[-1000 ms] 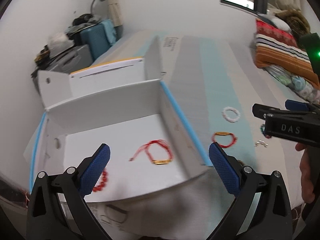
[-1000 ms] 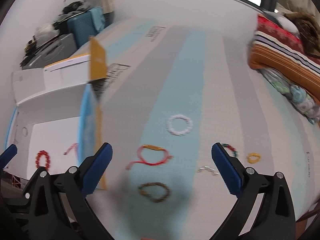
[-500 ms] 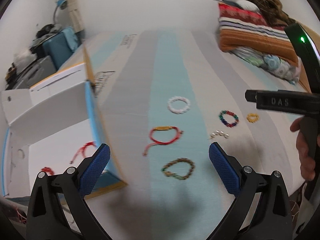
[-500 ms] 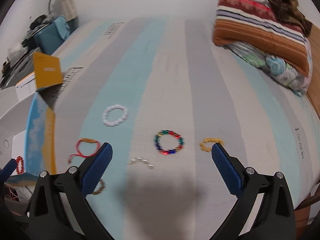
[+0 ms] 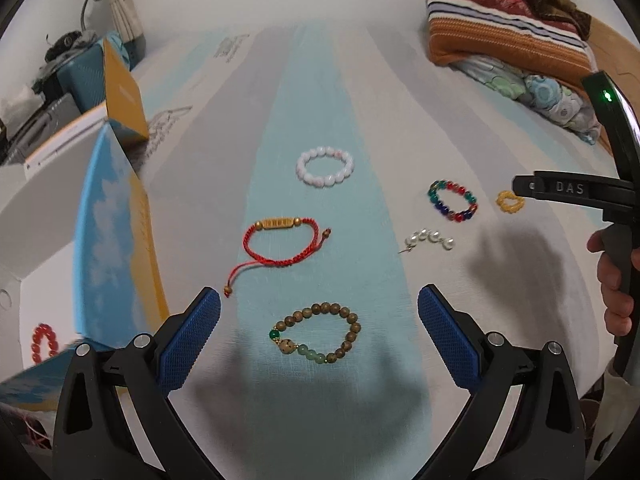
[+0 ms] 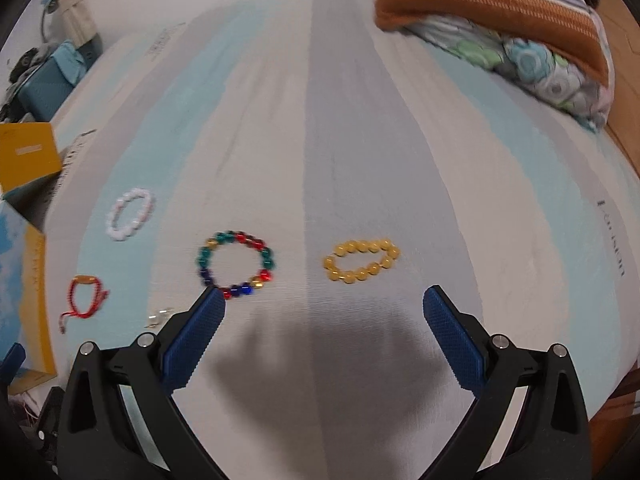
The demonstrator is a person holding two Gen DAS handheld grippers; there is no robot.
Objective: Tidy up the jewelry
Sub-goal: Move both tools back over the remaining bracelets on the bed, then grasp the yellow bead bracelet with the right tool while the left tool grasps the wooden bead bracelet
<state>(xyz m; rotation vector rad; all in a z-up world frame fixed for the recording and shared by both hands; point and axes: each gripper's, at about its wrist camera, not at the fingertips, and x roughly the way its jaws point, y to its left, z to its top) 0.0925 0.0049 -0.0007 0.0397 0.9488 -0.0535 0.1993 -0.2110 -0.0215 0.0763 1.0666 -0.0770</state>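
Left wrist view. The left gripper hangs over the striped bed cover, jaws spread wide, nothing between them. Directly between the blue pads lies the brown wooden-bead bracelet with a few green beads, flat on the pale blue stripe. Beyond it, the red cord bracelet with a gold bar, its loose tail ending near the left pad. Further off, the white bead bracelet. To the right: a short string of pearls, the multicolour bead bracelet, and the small yellow bead bracelet, each apart from the others. At left, an open cardboard box with a blue and yellow flap; a red bead bracelet lies on its white floor. The right gripper enters from the right edge, marked DAS, held by a hand; its jaws are not readable here. Folded blankets are stacked at the far right.

Right wrist view. The right gripper is released, jaws wide, empty, above the cover. The multicolour bracelet lies just ahead of its left pad; the yellow bracelet lies ahead, between the two pads' lines. White bracelet and red cord bracelet sit further left, near the box. Image is somewhat blurred.
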